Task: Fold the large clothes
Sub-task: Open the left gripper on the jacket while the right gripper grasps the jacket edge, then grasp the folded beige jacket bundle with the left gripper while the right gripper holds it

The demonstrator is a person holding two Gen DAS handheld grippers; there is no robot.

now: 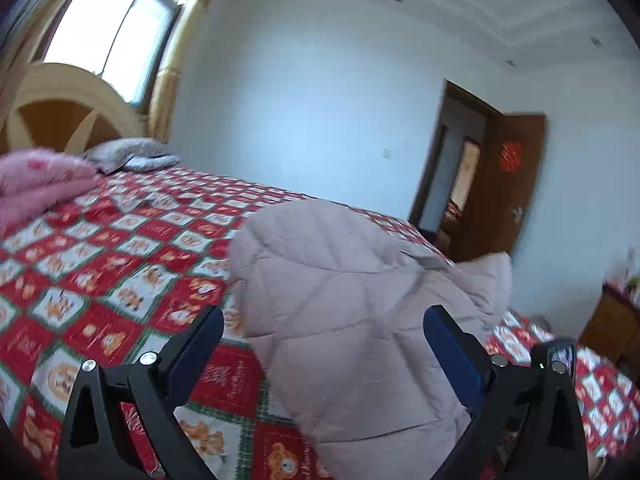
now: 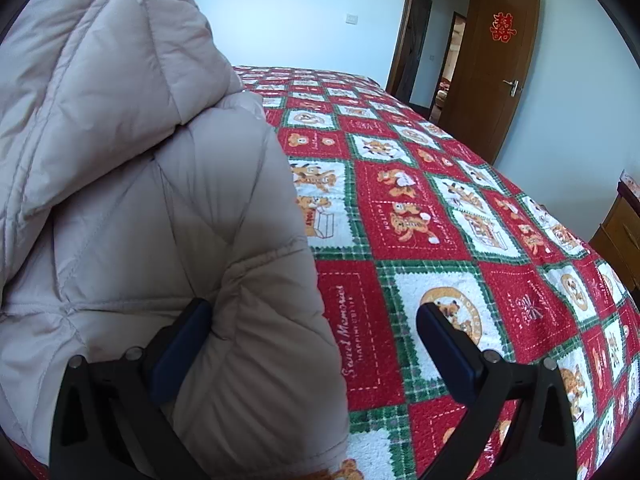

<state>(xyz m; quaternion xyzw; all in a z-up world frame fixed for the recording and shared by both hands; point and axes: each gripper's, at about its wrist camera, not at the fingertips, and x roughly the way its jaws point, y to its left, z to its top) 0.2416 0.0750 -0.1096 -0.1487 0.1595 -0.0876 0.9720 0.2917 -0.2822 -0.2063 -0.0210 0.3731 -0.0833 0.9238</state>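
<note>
Puffer coat (image 1: 352, 320), pale pink-grey, quilted, lies bunched on the bed over a red/white/green bear-print blanket (image 1: 120, 264). In the left wrist view the coat sits from centre to 5 o'clock, with a raised fold at 3 o'clock.

Left gripper (image 1: 324, 328): jaws spread wide, coat fabric showing in the gap between the two blue pads, neither pad pressing on it; nothing held. This view is motion-blurred.

Right gripper (image 2: 314, 320): jaws also wide apart. Its left fingertip (image 2: 188, 336) touches or is tucked against a coat fold at 7 o'clock; its right fingertip (image 2: 444, 340) stands clear above the blanket at 5 o'clock. No grip on the coat. In the right wrist view the coat fills 8 to 11 o'clock, hood part up top.

Pink pillow (image 1: 36, 184) and grey pillow (image 1: 128, 154) at 9–10 o'clock by the wooden headboard (image 1: 60, 108). Open brown door (image 2: 496, 68) at 1 o'clock with a red paper cutout (image 2: 503, 27). Window (image 1: 116, 28) at 11 o'clock.
</note>
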